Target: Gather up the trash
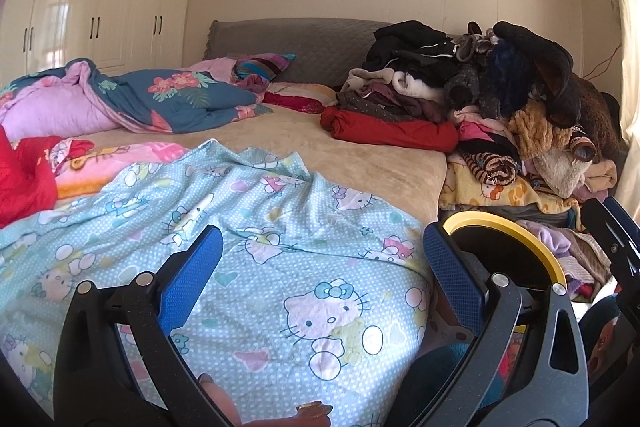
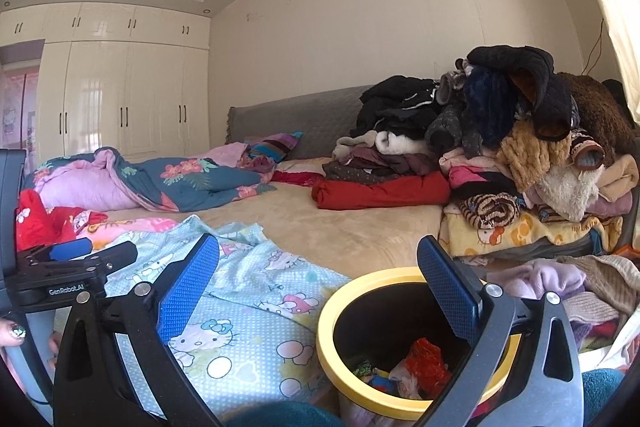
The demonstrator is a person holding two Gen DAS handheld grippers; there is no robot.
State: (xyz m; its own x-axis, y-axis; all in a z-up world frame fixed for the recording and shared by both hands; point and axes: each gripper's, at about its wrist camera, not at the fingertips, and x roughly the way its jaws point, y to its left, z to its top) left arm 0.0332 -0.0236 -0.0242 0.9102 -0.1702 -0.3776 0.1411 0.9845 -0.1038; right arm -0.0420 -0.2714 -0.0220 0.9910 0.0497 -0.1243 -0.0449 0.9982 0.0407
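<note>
The bed (image 2: 340, 227) carries a Hello Kitty sheet (image 2: 248, 307), a floral quilt (image 2: 188, 179) and heaped clothes (image 2: 500, 147).

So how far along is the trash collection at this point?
Done: the bin beside the bed already holds wrappers, red ones among them. In hand: nothing; the left gripper and right gripper are both open and empty. Left: no loose trash shows on the bed, only bedding and the clothes pile, so it looks near finished.
</note>
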